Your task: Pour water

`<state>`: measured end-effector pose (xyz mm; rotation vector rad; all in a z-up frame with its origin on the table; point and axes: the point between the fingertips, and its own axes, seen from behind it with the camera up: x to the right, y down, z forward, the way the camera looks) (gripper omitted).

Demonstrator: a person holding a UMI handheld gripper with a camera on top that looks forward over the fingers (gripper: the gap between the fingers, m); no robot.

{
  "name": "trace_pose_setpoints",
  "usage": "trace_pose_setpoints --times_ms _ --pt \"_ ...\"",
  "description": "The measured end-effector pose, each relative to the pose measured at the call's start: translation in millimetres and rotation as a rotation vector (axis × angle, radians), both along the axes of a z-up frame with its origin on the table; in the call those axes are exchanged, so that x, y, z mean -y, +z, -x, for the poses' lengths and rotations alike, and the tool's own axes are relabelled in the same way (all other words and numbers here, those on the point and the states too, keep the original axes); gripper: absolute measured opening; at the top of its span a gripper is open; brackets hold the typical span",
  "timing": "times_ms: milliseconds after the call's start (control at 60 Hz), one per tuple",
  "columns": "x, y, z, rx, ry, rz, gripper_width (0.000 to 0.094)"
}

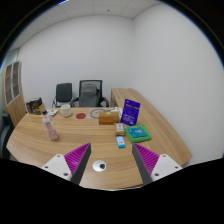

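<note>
A long wooden desk is seen in a white room, with two chairs at its far end. A clear bottle is stood near the left edge. The jaws are spread wide and nothing is held.

Even, bright indoor light from overhead; white walls beyond the fingers read flat, no hard shadows on them; wooden table ahead of the gripper evenly lit, soft faint shadows only under small items; mild sheen on the tabletop just ahead of the fingers, no strong glare; heavy fisheye, table edge and wall lines bow outward away from the fingers; small things on the table too soft to make out detail; pads sharp enough, colour saturated; chairs far beyond are dark, low detail.
</note>
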<state>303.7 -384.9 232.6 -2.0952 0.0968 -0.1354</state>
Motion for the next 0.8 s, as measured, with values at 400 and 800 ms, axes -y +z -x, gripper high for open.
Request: trace_pose_setpoints --times_ms 400,800 --pt "-12 -50 90 -0.003 0.112 0.038 0.0857" --pt "-125 -99 307 -0.066 0.242 -0.057 0.0857"
